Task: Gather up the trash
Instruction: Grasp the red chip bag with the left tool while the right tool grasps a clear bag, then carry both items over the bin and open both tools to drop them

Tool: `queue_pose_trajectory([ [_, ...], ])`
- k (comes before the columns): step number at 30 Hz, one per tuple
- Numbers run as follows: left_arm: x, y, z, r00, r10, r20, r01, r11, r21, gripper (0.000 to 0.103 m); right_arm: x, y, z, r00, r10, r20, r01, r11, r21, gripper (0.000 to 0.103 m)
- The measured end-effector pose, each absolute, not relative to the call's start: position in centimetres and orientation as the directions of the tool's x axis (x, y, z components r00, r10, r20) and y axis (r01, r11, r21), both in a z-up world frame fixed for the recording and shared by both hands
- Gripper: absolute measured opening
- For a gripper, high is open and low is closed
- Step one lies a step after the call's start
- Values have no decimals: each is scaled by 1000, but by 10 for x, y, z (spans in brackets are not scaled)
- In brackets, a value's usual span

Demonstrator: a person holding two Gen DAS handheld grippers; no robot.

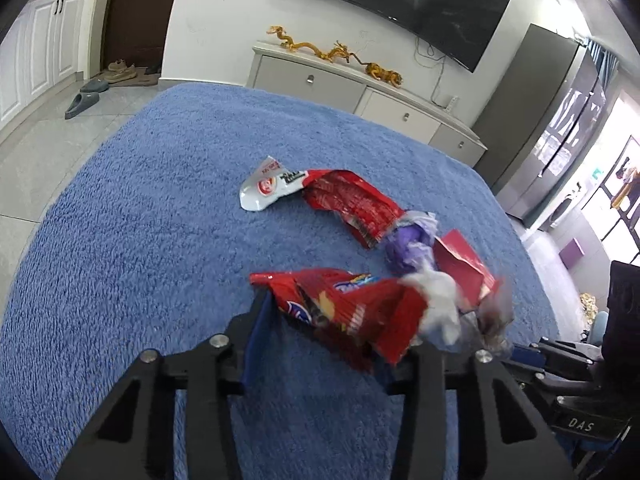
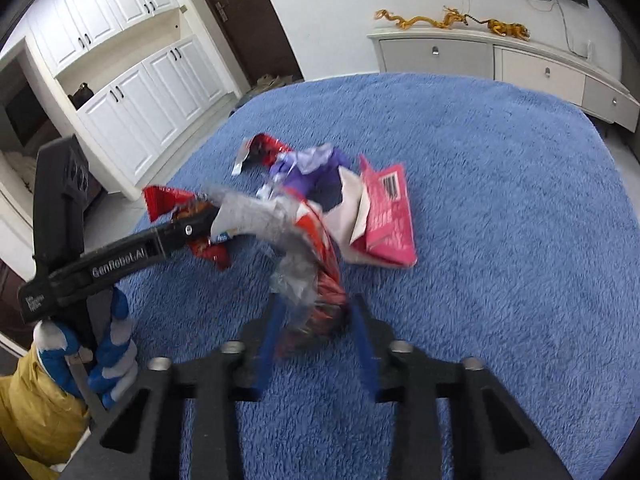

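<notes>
A red chip bag (image 1: 344,312) with clear plastic stuck to it hangs between both grippers above a blue rug (image 1: 140,240). My left gripper (image 1: 336,320) is shut on one end of the bag; it shows from the side in the right wrist view (image 2: 200,220). My right gripper (image 2: 316,316) is shut on the bag's other end (image 2: 324,292). On the rug lie a red and white wrapper (image 1: 320,196), a crumpled purple wrapper (image 1: 408,248) and a pink carton (image 2: 388,216).
A low grey sideboard (image 1: 360,92) with golden dragon figures stands at the wall under a dark TV (image 1: 392,0). White cupboards (image 2: 132,92) and a brown door are at the left. Slippers (image 1: 82,104) lie on the tiled floor.
</notes>
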State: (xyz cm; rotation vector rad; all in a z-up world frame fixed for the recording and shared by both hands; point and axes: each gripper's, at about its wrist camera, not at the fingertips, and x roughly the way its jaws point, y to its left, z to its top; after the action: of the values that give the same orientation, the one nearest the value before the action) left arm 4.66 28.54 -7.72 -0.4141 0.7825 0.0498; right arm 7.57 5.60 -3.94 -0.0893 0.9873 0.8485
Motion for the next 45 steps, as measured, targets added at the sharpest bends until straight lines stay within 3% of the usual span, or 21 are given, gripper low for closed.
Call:
queue_pose_trajectory([
  [10,-5,279,-58,722,-181,-668,-139,908,-396,33,45,16,-8,331,591,-736,-658,703,270,19],
  [25,-34,200,25,742,-369,-560,136,901,-412,33,0,-109,47,585,536,-608,-480,834,273,19],
  [36,27,44,56,628,-522,-577,394,853,-342,33,-16,-246,33,733,341,-588,-190,934,304,20],
  [45,86,-105,27,491,-566,-662,531,797,-288,36,-3,-331,-7,740,218,-636,37,931,363,20],
])
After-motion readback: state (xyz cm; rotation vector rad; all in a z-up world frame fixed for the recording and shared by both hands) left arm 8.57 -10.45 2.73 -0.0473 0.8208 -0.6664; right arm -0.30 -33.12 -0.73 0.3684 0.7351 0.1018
